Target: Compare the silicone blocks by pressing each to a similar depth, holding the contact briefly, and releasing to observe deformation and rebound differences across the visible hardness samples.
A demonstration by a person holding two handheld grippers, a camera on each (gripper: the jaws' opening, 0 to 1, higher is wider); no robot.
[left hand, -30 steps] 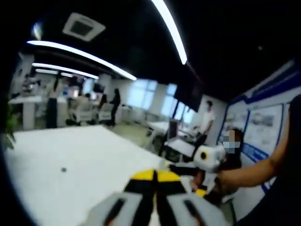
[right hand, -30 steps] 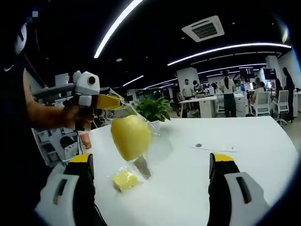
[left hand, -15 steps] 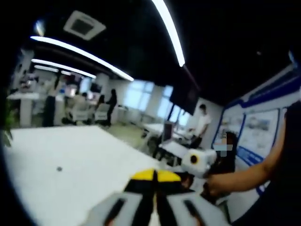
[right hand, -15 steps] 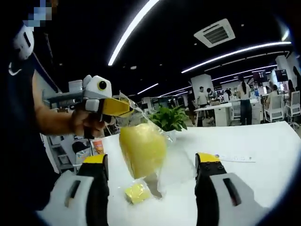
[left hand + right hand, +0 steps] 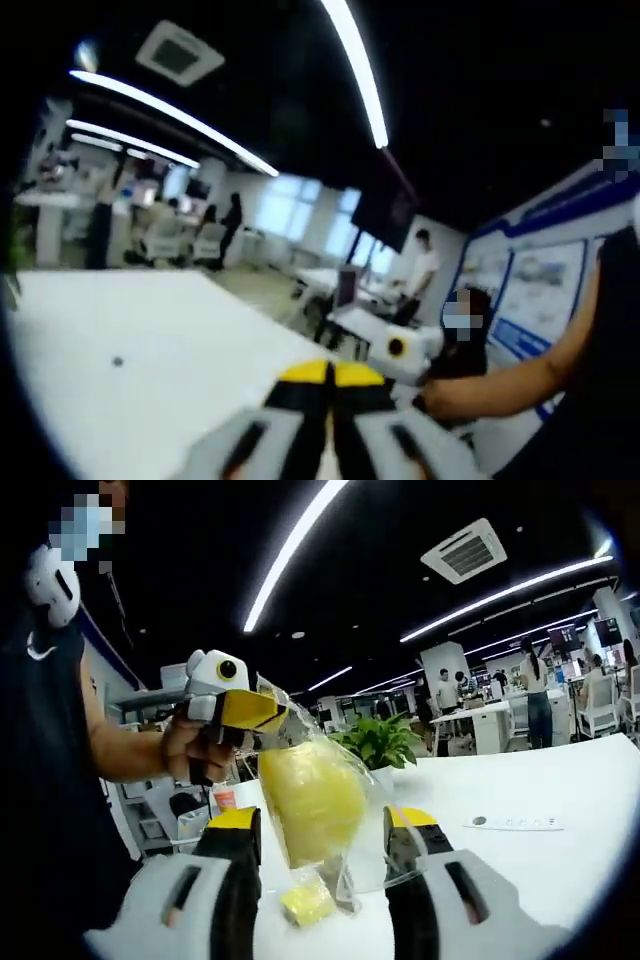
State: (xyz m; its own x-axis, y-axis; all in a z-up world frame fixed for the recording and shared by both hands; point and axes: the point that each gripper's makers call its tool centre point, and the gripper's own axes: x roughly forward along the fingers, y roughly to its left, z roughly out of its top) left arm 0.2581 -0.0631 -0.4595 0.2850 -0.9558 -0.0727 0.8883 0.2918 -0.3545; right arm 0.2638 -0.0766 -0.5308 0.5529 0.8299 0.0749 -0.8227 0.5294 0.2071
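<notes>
Right gripper view was taken across a white table. The left gripper was seen entering from the left, held in a hand, its yellow-tipped jaws pinched shut on the top of a clear bag. The bag hung in the air above the table and a yellow block was contained in it. The right gripper was recorded with its jaws parted, one on either side of the hanging block and close to it; contact with the bag could not be confirmed. A smaller yellow block was noted lying on the table below the bag, between the two jaws as viewed. A potted plant stood on the table behind the bag, and a small dark dot was marked on the table further right.

Left gripper view was found blurred. The left gripper was seen with both yellow tips pressed together; the bag itself could not be made out there. The right gripper was seen low at right, held in a hand. The table extended to the left
</notes>
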